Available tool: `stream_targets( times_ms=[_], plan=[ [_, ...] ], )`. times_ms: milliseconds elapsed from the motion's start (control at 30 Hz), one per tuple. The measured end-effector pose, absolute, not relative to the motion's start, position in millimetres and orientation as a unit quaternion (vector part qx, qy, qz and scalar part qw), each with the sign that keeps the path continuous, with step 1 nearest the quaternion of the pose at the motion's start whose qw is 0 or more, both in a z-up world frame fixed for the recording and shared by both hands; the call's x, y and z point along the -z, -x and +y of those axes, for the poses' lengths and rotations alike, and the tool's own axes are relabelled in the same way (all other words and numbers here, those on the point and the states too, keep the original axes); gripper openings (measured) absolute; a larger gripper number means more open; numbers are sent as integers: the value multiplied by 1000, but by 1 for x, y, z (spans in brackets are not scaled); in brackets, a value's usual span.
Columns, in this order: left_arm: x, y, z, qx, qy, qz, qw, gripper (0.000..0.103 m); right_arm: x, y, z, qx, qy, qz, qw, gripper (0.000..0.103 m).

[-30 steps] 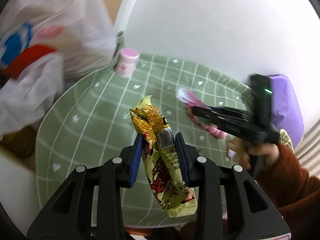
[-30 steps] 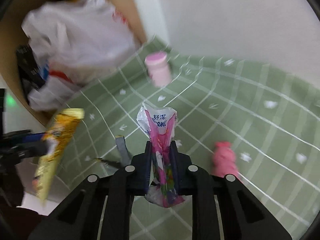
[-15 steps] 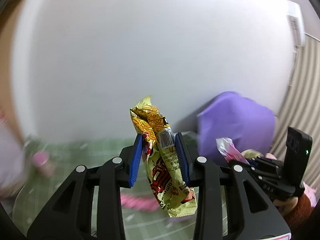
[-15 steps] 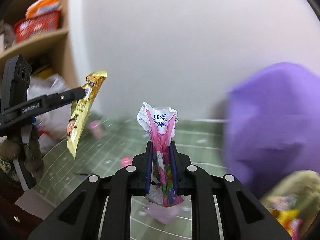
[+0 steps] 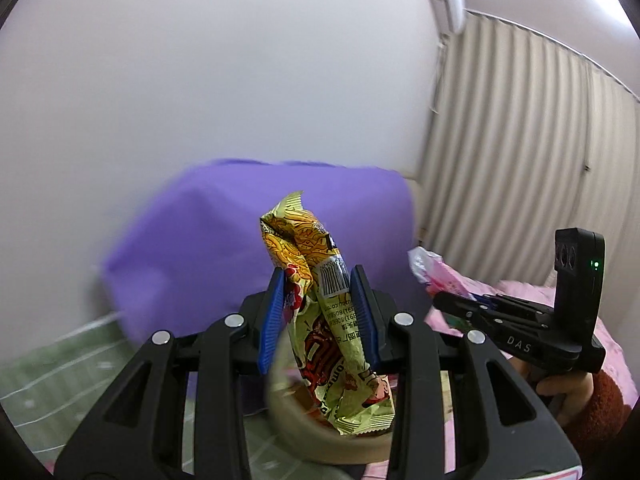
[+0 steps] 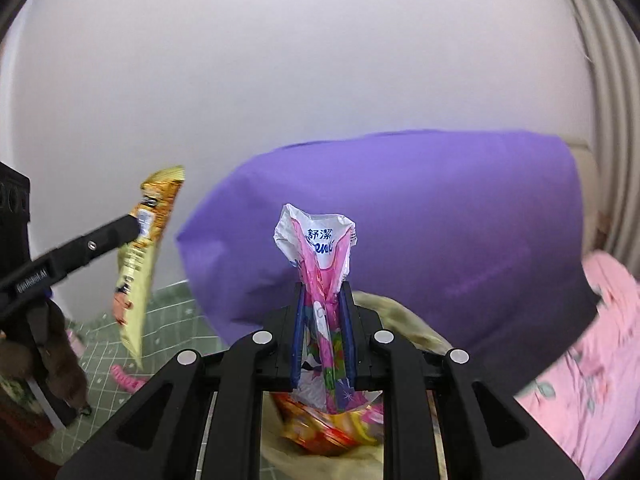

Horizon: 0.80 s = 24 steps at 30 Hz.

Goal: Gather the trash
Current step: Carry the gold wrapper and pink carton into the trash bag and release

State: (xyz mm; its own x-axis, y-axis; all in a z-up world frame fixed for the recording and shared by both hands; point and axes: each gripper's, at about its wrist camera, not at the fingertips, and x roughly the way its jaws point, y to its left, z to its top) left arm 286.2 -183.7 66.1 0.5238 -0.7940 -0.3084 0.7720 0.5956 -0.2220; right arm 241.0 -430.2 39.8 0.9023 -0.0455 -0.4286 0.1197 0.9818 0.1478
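The left gripper (image 5: pixel 318 300) has its jaws closed narrow on a yellow snack wrapper (image 5: pixel 320 320), pinched about mid-length so that the crimped top stands above the blue pads and the loose tail hangs below. The right gripper (image 6: pixel 322 320) holds a pink-and-white tissue packet (image 6: pixel 320 264) in jaws that are almost together, the crumpled mouth of the packet fanning out above them. Both pieces of trash are in the air, carried side by side; from the right wrist view the wrapper dangles off to the left, clear of the packet.

The step in hand looks like delivery to a bin. A beige-lined bin (image 6: pixel 400 320) sits directly under the right gripper, with bright snack wrappers (image 6: pixel 332 432) already in it, and its blurred rim shows beneath the left gripper too. To do this well, each piece should be centred over the opening before the jaws part, low enough that the light film does not drift past the rim. The long wrapper is best released with its tail already inside.

Behind the bin lies a purple cushion (image 6: pixel 420 220) against a plain white wall (image 5: pixel 240 80). A green grid-patterned cloth (image 6: pixel 168 320) covers the bench at lower left, with a pink item (image 6: pixel 126 378) left on it. Pink floral bedding (image 6: pixel 600 360) and a pleated curtain (image 5: pixel 520 140) lie to the right.
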Motion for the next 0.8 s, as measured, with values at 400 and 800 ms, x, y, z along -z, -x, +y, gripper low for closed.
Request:
stream_targets(
  times_ms=[400,800],
  plan=[
    [-9,-321,-273,467,-24,292,834,31,-7,-258,-461,52,-113,256,959,17],
    [5,-338,-283,466,-7,337,818,33,16,-269,-465,40,-125,279,951,17]
  ],
)
